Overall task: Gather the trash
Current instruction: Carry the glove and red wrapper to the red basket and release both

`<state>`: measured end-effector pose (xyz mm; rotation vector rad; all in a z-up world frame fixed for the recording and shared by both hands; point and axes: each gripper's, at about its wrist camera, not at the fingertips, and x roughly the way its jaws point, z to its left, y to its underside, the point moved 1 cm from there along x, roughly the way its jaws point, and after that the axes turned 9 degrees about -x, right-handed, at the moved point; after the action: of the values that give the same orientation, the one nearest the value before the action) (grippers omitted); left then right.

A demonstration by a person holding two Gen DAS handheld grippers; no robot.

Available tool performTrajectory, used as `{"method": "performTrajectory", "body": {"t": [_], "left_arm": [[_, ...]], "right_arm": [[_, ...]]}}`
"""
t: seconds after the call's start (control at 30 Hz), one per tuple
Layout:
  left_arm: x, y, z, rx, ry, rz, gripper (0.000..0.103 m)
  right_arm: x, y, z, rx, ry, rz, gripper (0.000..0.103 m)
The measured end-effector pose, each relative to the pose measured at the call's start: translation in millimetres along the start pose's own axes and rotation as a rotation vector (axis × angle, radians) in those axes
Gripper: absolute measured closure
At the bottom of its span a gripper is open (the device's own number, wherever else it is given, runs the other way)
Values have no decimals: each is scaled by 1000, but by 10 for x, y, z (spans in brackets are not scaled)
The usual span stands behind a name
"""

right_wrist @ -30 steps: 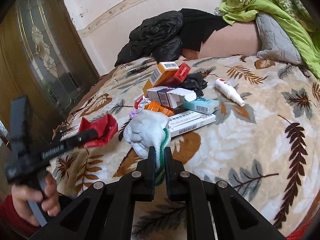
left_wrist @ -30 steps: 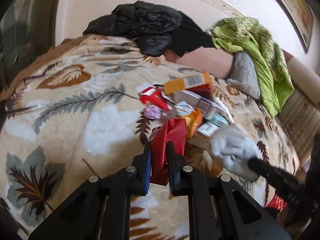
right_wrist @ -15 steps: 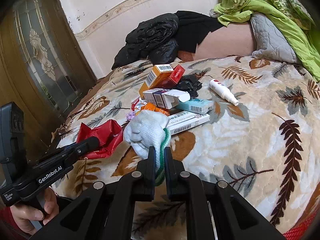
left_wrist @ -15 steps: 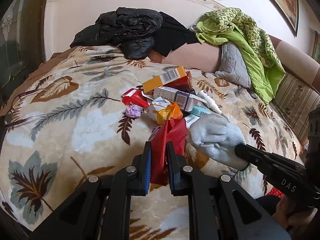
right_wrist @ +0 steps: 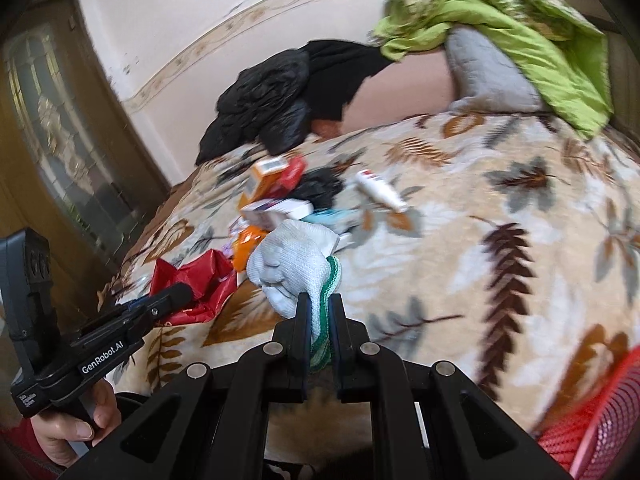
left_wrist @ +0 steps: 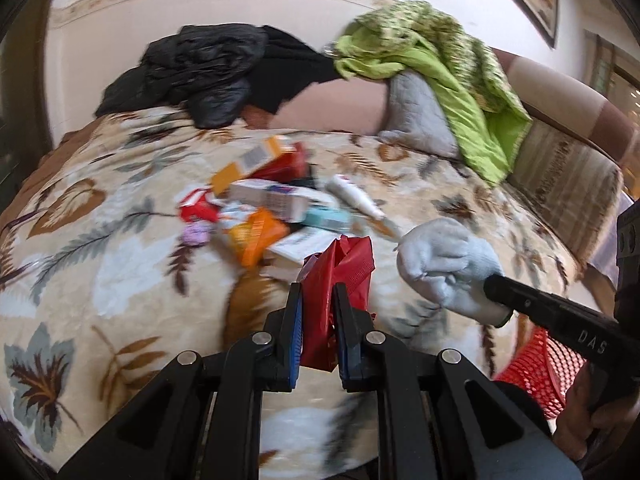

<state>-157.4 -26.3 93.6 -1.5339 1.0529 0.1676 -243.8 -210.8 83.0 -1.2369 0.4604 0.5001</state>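
My left gripper [left_wrist: 316, 300] is shut on a crumpled red wrapper [left_wrist: 340, 268] and holds it above the leaf-patterned blanket [left_wrist: 120, 264]. The wrapper also shows in the right wrist view [right_wrist: 196, 280]. My right gripper [right_wrist: 319, 312] is shut on the green-edged cuff of a white knit glove [right_wrist: 292, 260], which also shows in the left wrist view [left_wrist: 444, 264]. A pile of trash lies further back on the bed: an orange box [left_wrist: 248, 160], a white box [left_wrist: 280, 196], an orange packet [left_wrist: 256, 232], a white tube [left_wrist: 356, 196].
A red mesh basket [left_wrist: 536, 364] stands at the bed's near right edge, also at the lower right of the right wrist view [right_wrist: 596, 416]. A black jacket [left_wrist: 208, 68], a green quilt [left_wrist: 432, 64] and a grey pillow [left_wrist: 416, 112] lie at the head of the bed.
Both grippers have pulled back and swung right with their loads; the views are blurred by motion. The red mesh basket has come into view at the lower right.
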Motion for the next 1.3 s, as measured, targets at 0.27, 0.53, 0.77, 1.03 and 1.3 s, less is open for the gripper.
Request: {"method": "performTrajectory", "body": {"t": [0.27, 0.53, 0.77, 1.03, 1.3], "left_arm": [[82, 90, -850, 126, 168, 61, 90], [309, 365, -1798, 224, 368, 219, 90], [485, 706, -2463, 331, 470, 352, 89], [580, 909, -2775, 383, 523, 407, 62], [589, 621, -2287, 275, 455, 354, 59]], "right_arm": [[-750, 248, -700, 130, 159, -31, 95], [-1545, 809, -1461, 315, 380, -17, 95], [-1818, 1157, -1842, 418, 473, 10, 94], [-1943, 1243, -2010, 435, 529, 22, 75], [-1770, 921, -1812, 344, 475, -23, 69]]}}
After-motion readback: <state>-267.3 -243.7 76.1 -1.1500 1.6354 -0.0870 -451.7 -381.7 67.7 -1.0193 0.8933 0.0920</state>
